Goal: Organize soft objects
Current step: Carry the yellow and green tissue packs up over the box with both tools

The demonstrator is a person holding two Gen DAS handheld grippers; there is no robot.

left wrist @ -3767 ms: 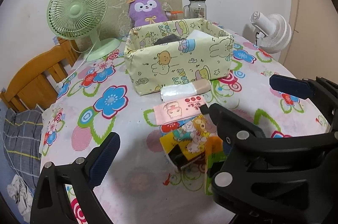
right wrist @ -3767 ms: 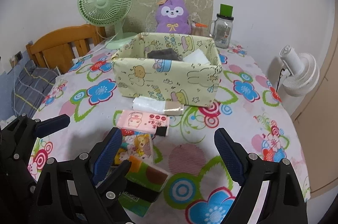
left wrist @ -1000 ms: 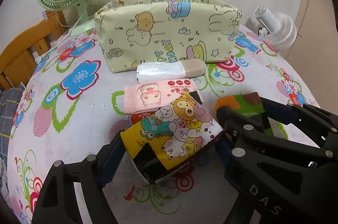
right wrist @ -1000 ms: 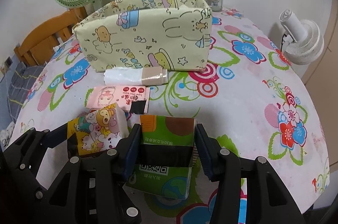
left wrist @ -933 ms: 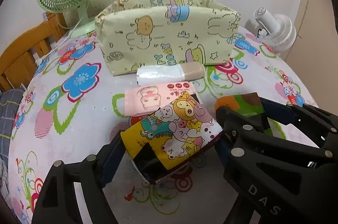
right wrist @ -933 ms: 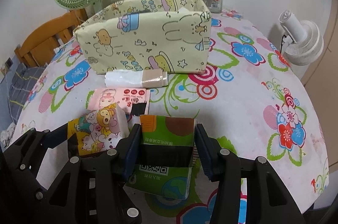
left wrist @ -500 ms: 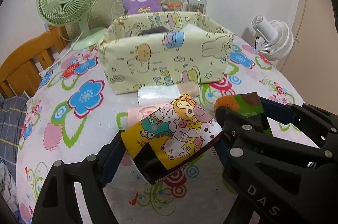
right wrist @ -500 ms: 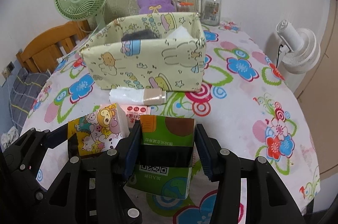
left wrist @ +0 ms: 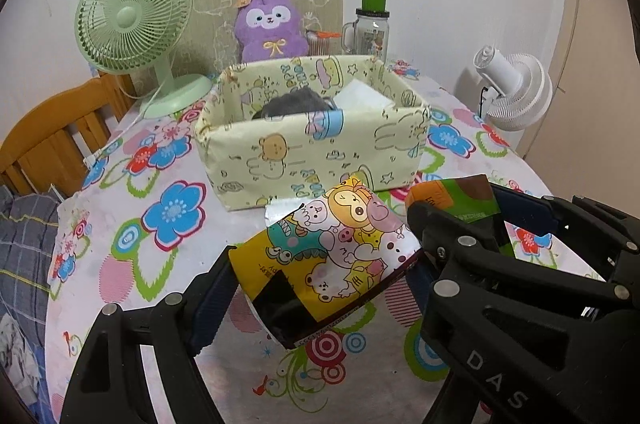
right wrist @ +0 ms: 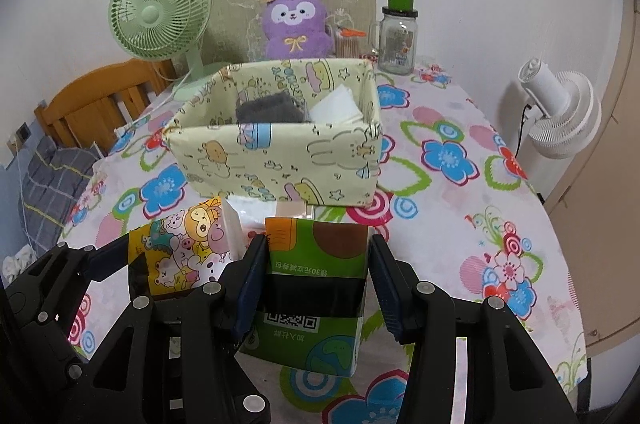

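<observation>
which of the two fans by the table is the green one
The round green desk fan standing on the table's far left corner; the white fan stands off the right edge.

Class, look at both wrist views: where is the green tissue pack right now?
The green tissue pack is clamped in the right tool, above the flowered table, just in front of the yellow fabric box and right of the cartoon tissue pack.

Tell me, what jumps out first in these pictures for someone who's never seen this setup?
Two black grippers each clamp a soft tissue pack above the flowered tablecloth: the left gripper holds a cartoon-animal pack, the right gripper a green pack. Behind them stands an open yellow fabric box, with a purple plush toy and a green fan behind it.
</observation>
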